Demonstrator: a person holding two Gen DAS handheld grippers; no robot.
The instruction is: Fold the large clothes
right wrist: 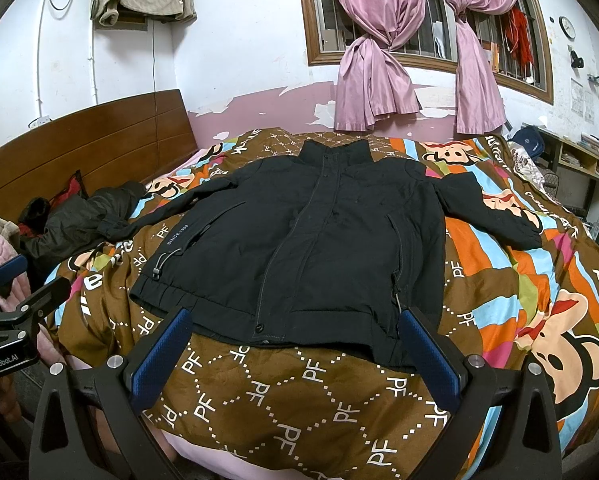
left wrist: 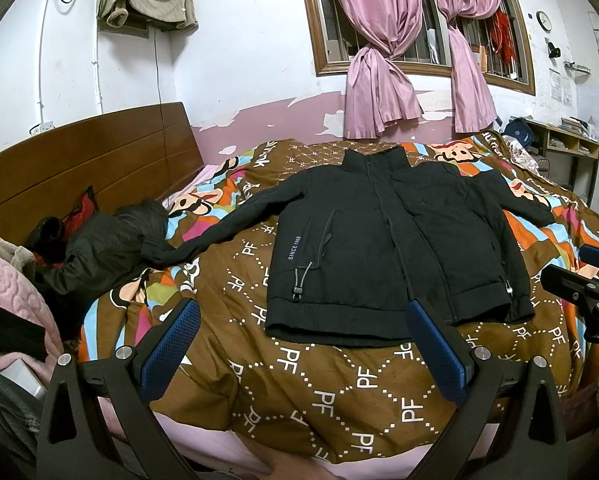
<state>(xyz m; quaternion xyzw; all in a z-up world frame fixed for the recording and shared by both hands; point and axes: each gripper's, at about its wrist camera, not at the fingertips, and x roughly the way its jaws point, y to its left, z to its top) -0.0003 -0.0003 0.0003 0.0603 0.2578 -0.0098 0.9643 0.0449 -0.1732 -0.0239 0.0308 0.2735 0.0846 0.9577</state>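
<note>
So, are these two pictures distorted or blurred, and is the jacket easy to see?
Left wrist view: strong fisheye bending, the window frame curves, corners are dark; sharp focus. Right wrist view: same bending, the headboard bows; the black jacket shows little fold detail under even light.

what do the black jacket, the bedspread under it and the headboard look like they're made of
Black jacket: seemingly a matte woven synthetic shell, lightly padded; it shows no sheen and soft puffy creases.
Bedspread: soft printed fabric, probably cotton or a blend; it drapes in folds over the bed edge.
Headboard: wood or wood veneer, with brown grain and a semi-gloss shine.
</note>
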